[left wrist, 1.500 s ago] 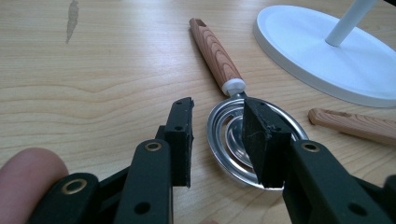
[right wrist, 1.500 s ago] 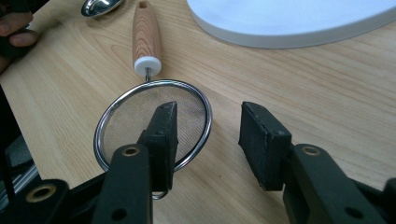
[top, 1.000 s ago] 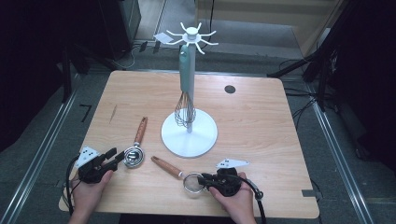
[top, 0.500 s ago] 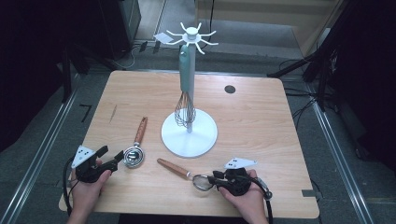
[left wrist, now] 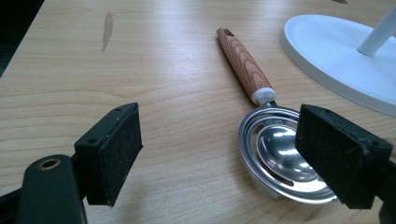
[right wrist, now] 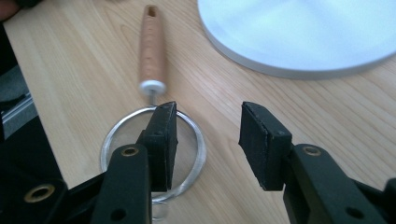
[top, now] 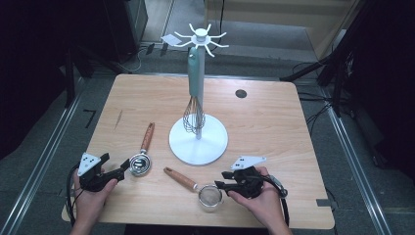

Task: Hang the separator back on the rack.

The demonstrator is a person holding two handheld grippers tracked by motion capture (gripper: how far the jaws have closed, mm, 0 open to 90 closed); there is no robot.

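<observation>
A steel slotted scoop [top: 139, 164] with a wooden handle lies left of the stand. My left gripper [top: 123, 169] sits just left of its bowl. In the left gripper view its jaws have just been opening and stand wide; the scoop [left wrist: 275, 154] lies flat by the right pad [left wrist: 334, 158], unpressed. A small wire strainer [top: 209, 196] with a wooden handle lies near the front edge. My right gripper [top: 221, 185] hovers at its right. Its jaws have just been opening; the left pad [right wrist: 161, 135] hangs over the strainer's ring [right wrist: 198, 154], with bare table between the pads.
A white stand [top: 198, 142] with a round base rises mid-table, and a whisk [top: 194, 117] with a teal handle hangs on it. Its base [right wrist: 299, 32] lies close ahead of the right gripper. A dark round hole [top: 240, 93] marks the far right of the table.
Both grippers' jaws have opened. The right gripper let go of the strainer, drew to the right and lifted a little; the strainer slid slightly right. The left hand drew back slightly from the scoop.
</observation>
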